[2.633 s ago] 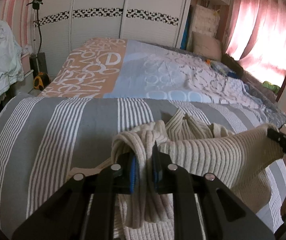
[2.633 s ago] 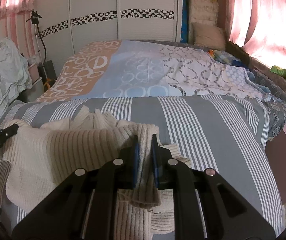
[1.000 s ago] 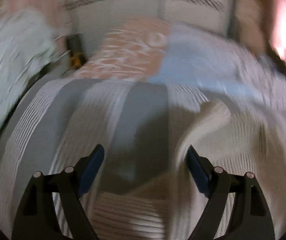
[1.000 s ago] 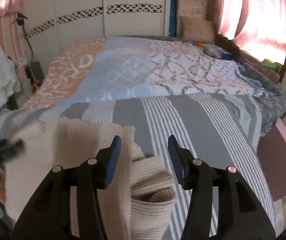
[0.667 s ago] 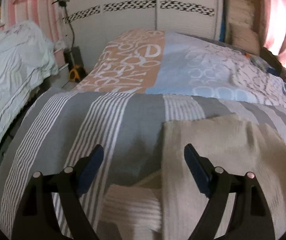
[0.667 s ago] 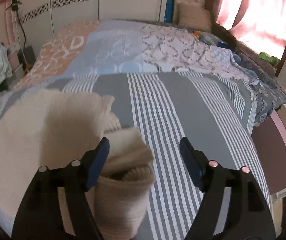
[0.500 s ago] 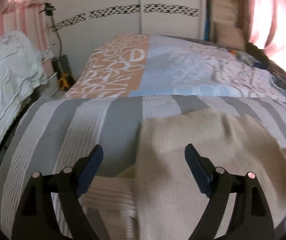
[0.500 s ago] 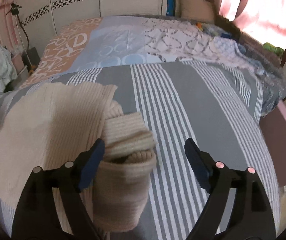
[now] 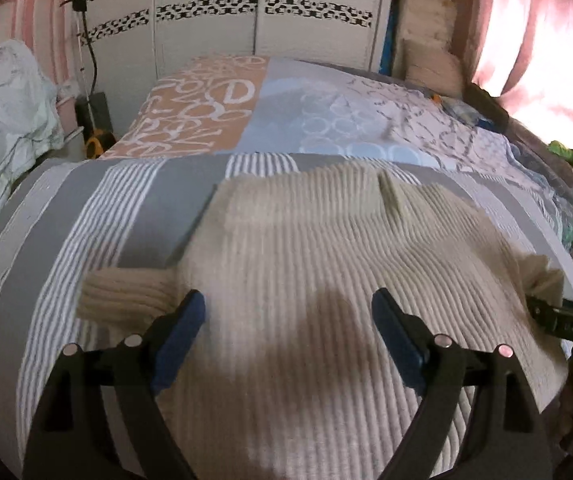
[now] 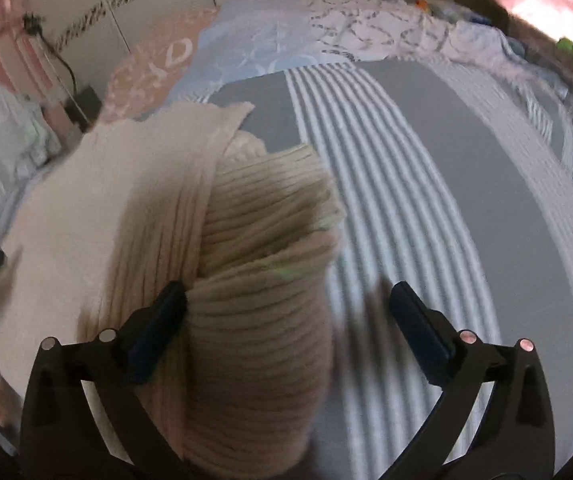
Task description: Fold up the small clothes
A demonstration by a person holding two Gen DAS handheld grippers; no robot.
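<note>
Here both hand-held grippers, left (image 9: 288, 312) and right (image 10: 286, 306), gape empty over the cream sweater (image 9: 326, 264).

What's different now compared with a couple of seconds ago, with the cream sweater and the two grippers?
Both grippers let go: the left gripper and right gripper, each earlier shut on the cream sweater, are now open above it. The sweater, then held bunched up, now lies spread on the striped bedspread, one sleeve folded over. Bed unchanged.

Sweater (image 9: 326, 280) flat on bed (image 9: 134, 208); sleeve (image 10: 262, 280) at right edge.
</note>
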